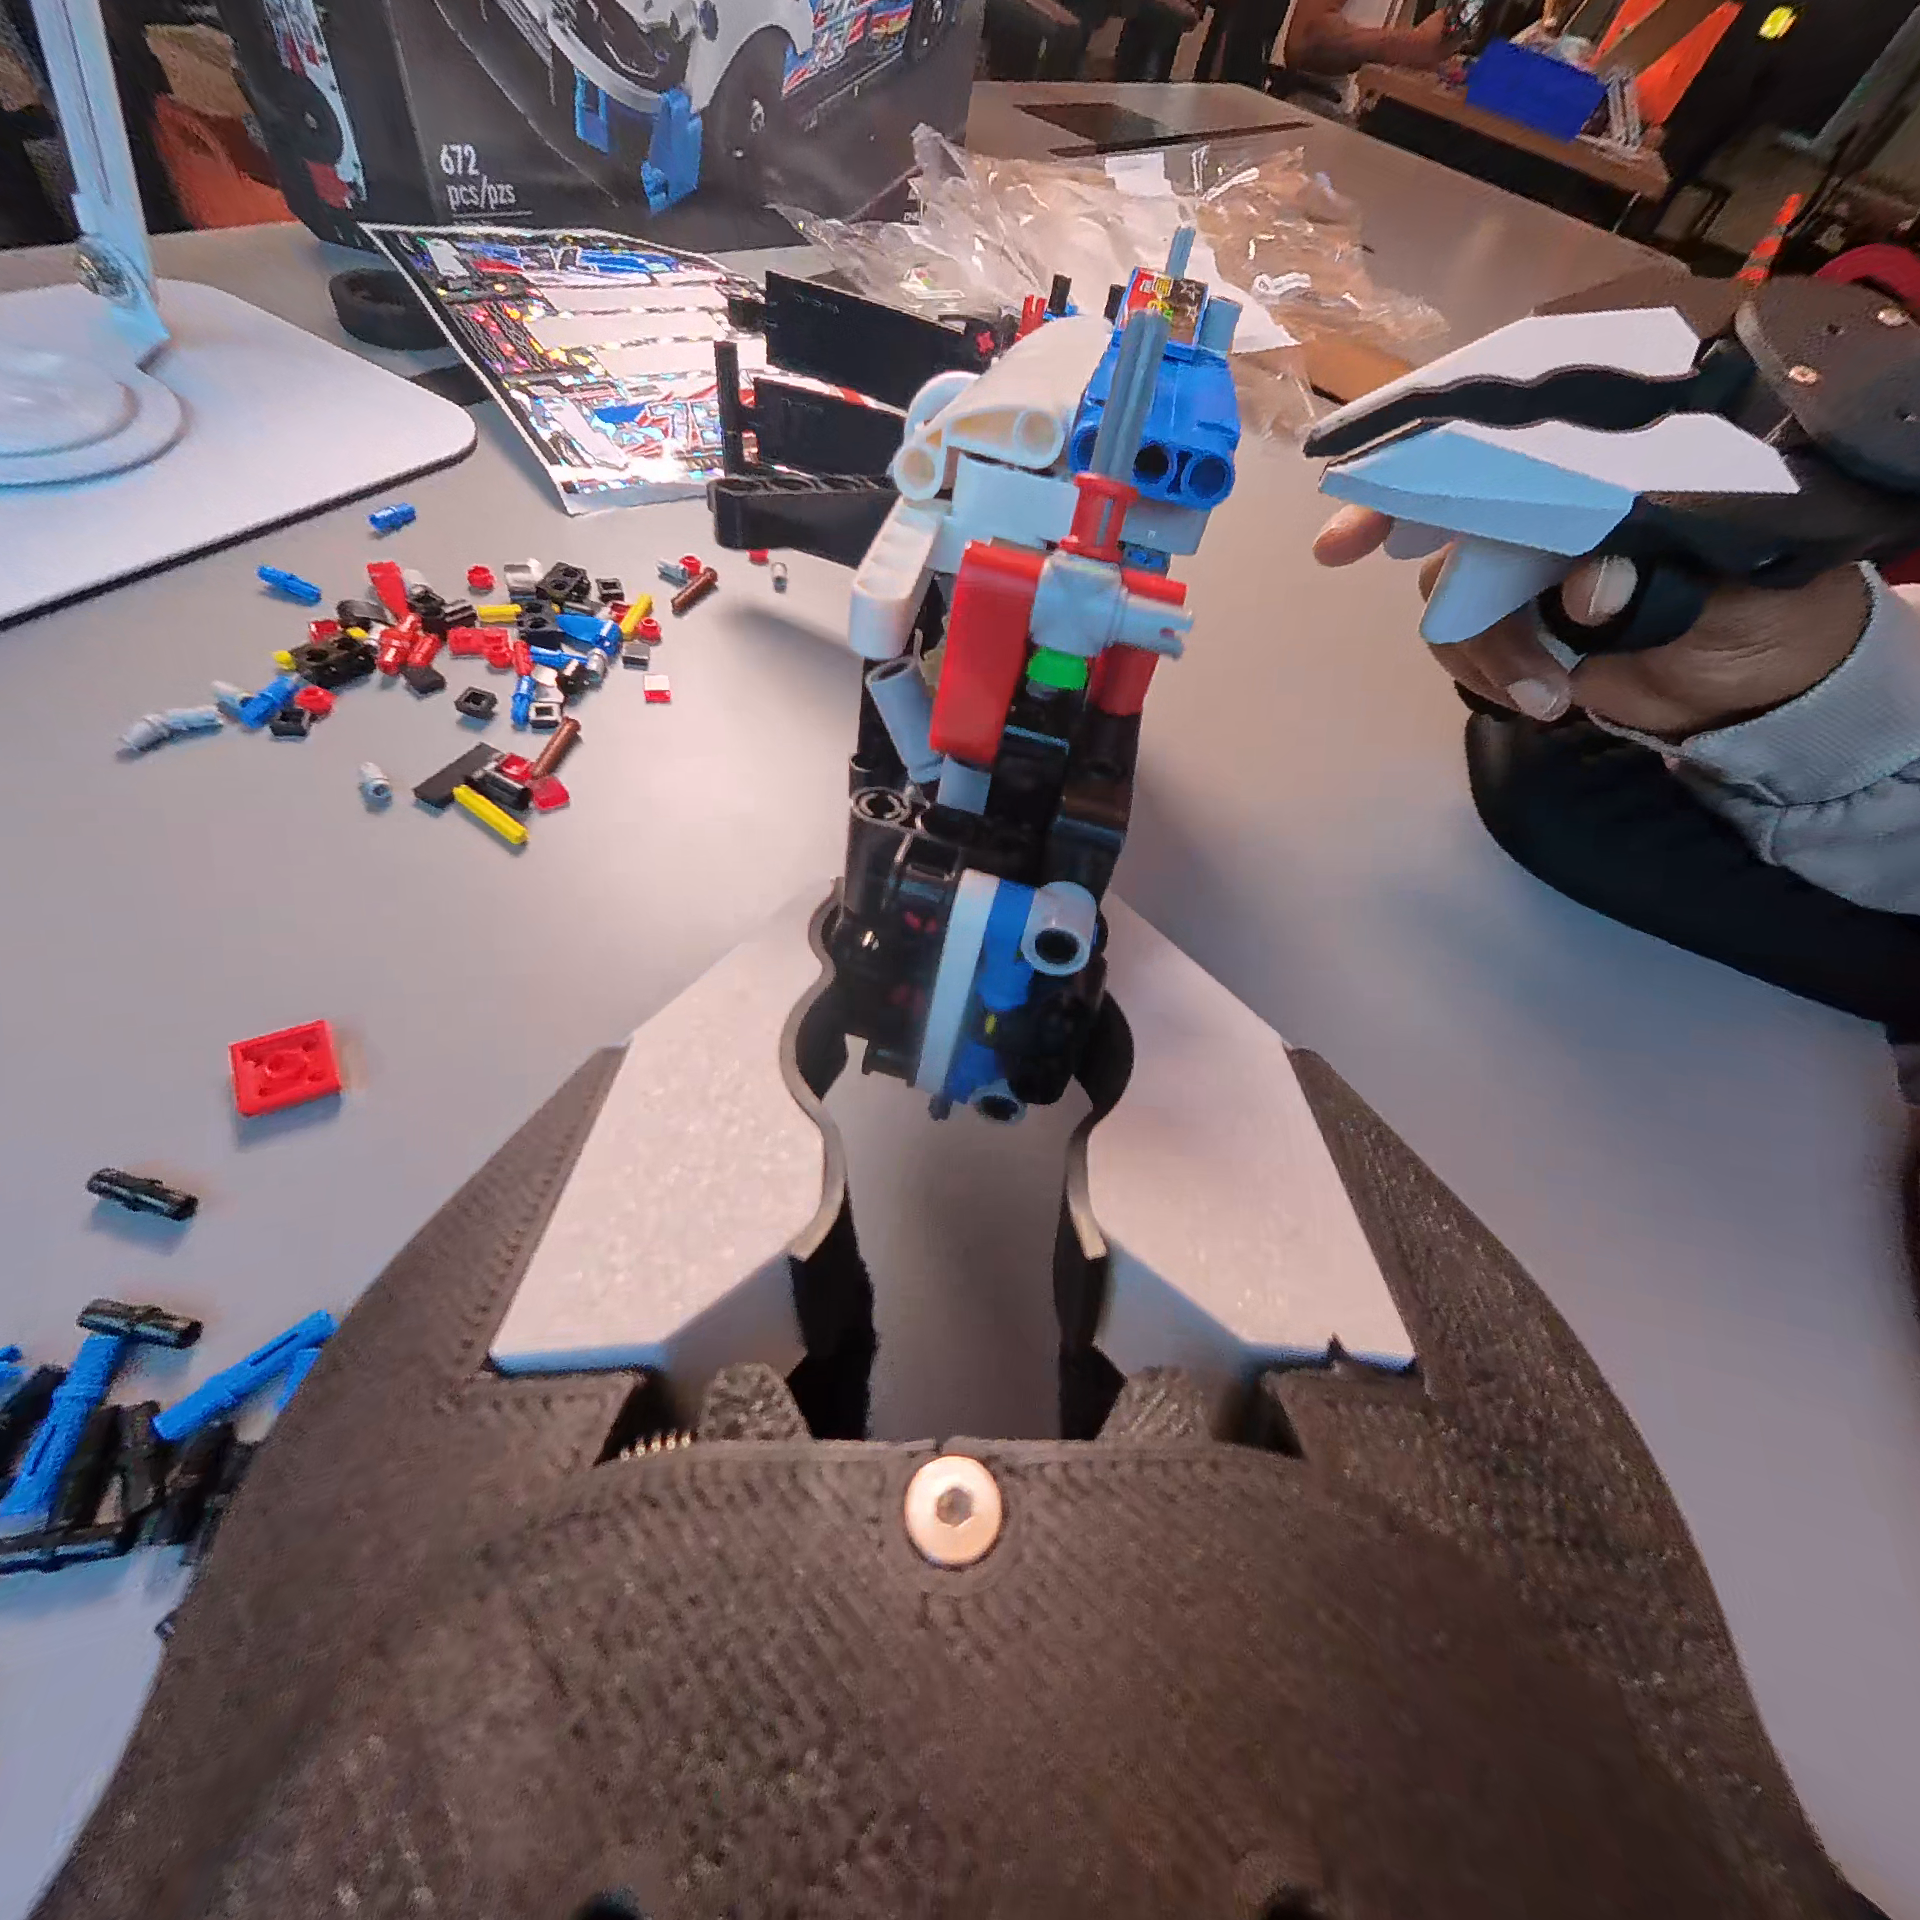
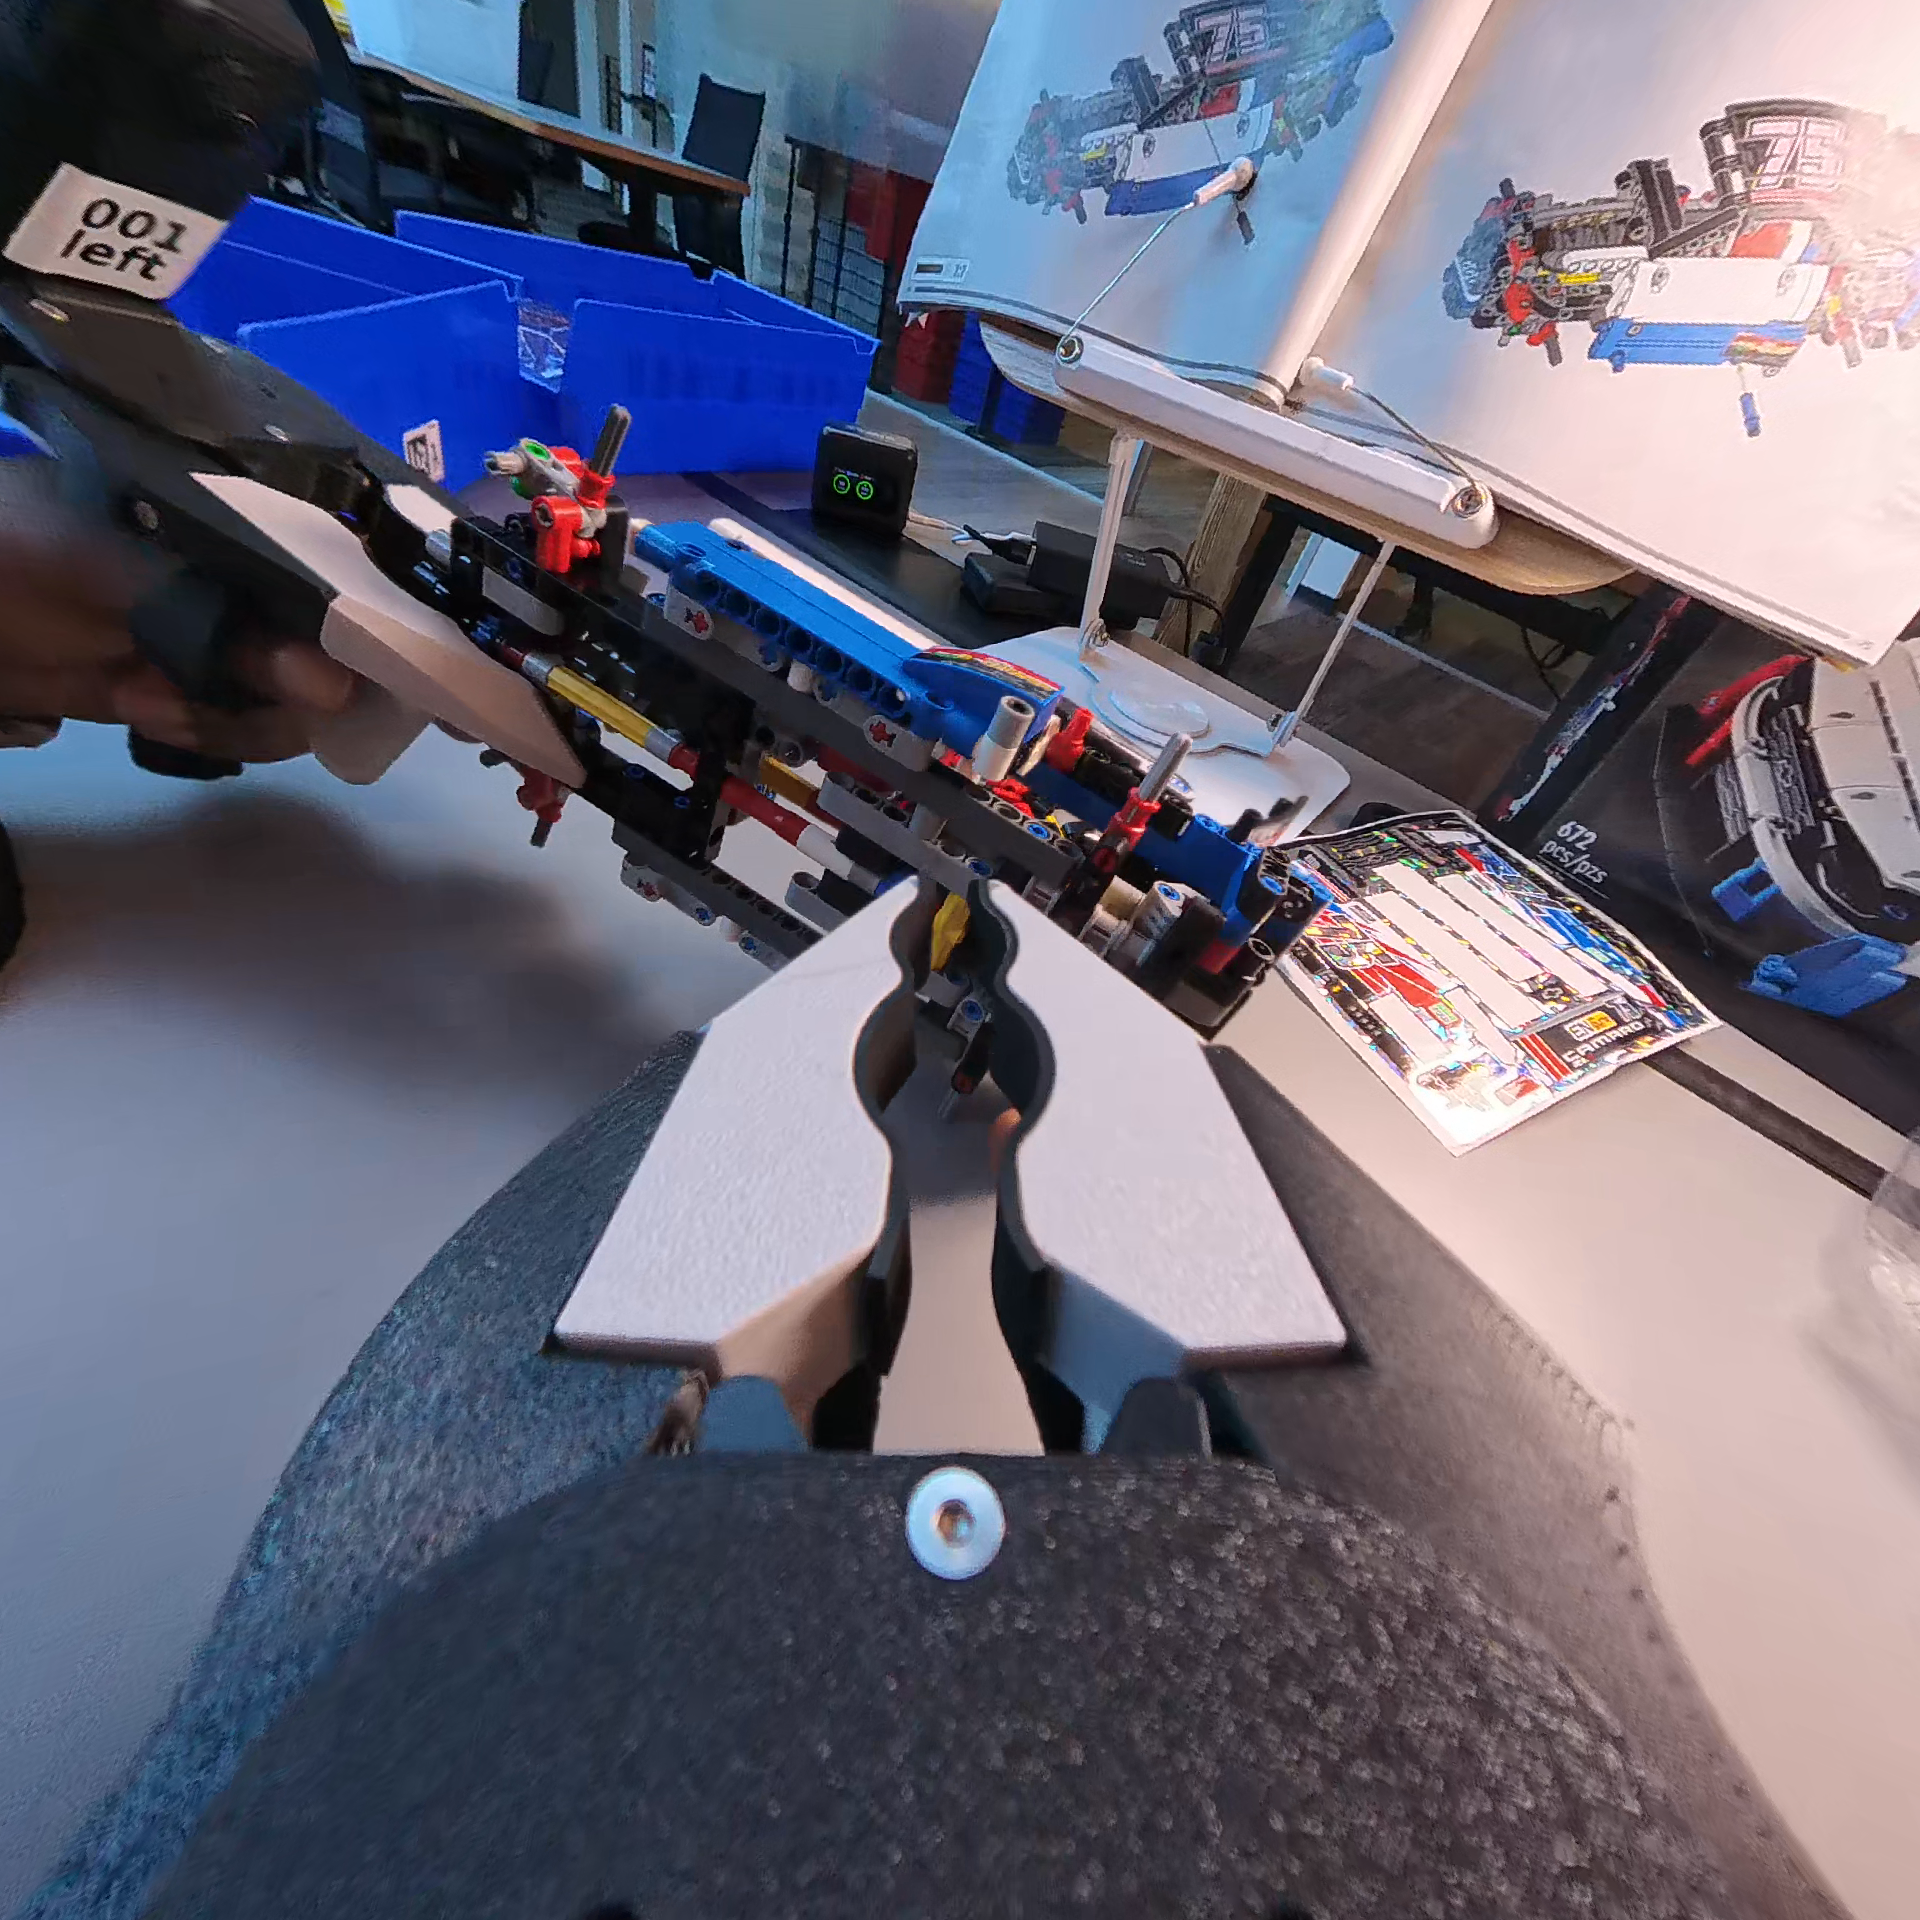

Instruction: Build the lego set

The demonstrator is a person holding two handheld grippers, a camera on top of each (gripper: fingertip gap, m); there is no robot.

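Left gripper (image 1: 961, 1023) fingers clamp the near end of the lego car frame (image 1: 1023, 665), held above the worktop (image 1: 623, 935).

In the left wrist view the frame's long axis runs straight away from the camera; in the right wrist view it slants from upper left to lower right, far end toward the sticker sheet (image 2: 1475, 977). Right gripper (image 2: 948, 914) fingers are nearly closed on a small yellow piece (image 2: 948, 928) at the frame's side. Loose pieces (image 1: 457, 665) lie scattered left, the box (image 1: 623, 104) behind.
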